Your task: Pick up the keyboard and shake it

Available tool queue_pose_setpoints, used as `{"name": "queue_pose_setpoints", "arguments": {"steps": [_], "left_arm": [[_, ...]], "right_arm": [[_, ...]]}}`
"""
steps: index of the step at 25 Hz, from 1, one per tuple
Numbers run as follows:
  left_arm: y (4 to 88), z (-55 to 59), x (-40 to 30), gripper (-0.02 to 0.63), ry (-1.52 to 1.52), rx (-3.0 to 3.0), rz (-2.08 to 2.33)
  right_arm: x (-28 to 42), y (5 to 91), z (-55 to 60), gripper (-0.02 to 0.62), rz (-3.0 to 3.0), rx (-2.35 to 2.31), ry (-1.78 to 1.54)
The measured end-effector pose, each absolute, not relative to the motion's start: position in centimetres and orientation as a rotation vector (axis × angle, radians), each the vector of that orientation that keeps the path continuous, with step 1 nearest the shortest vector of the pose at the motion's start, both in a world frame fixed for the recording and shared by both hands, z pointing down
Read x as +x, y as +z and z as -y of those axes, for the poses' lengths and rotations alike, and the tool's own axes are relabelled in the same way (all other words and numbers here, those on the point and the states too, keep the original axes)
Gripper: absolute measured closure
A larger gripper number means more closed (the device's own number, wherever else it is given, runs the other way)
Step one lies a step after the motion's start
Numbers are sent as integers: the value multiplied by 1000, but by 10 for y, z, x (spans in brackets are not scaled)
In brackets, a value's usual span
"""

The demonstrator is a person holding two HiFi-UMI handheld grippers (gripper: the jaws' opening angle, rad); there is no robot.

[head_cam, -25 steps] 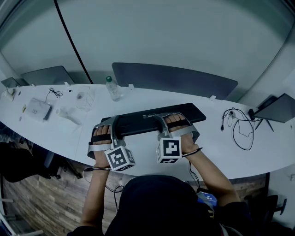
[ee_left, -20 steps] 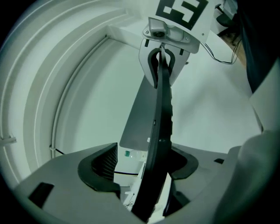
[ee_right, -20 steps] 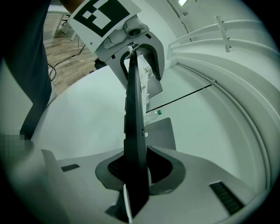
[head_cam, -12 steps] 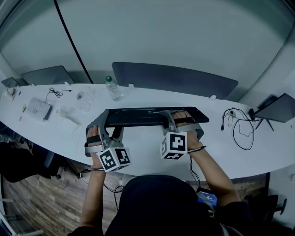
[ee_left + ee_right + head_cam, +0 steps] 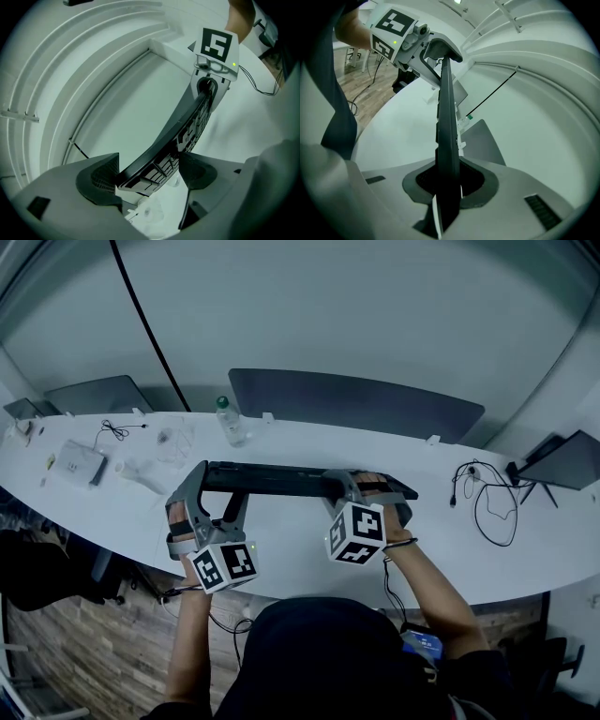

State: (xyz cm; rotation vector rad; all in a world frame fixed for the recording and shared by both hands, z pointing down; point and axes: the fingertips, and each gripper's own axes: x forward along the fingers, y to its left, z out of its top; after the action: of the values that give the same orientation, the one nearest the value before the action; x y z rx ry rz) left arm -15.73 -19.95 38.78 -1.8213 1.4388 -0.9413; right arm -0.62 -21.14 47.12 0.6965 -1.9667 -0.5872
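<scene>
The black keyboard (image 5: 281, 479) hangs above the white table (image 5: 300, 545), tipped so that I see it nearly edge-on. My right gripper (image 5: 361, 488) is shut on its right end; in the right gripper view the thin keyboard (image 5: 446, 131) stands clamped between the pads of the right gripper (image 5: 449, 183). My left gripper (image 5: 220, 486) straddles the left end with its jaws opening wide. In the left gripper view the keyboard (image 5: 187, 126) lies slantwise across the gap of the left gripper (image 5: 150, 176), loose, not pinched.
A water bottle (image 5: 228, 420) stands behind the keyboard by a dark divider panel (image 5: 356, 401). A white box (image 5: 77, 462) and a plastic bag (image 5: 173, 442) lie at the left. Black cables (image 5: 487, 493) and a dark device (image 5: 562, 460) sit at the right.
The keyboard has risen off the table and tipped from flat to nearly edge-on. The left jaws have spread wide around its left end. The right gripper kept its grip.
</scene>
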Motion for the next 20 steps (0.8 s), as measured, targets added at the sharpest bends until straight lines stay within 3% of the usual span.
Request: {"name": "queue_pose_setpoints", "arguments": {"steps": [20], "left_arm": [[384,198,-189,204,-808,-2026,-1625]], "right_arm": [[-5,474,202,507,2201,730,-195]]}}
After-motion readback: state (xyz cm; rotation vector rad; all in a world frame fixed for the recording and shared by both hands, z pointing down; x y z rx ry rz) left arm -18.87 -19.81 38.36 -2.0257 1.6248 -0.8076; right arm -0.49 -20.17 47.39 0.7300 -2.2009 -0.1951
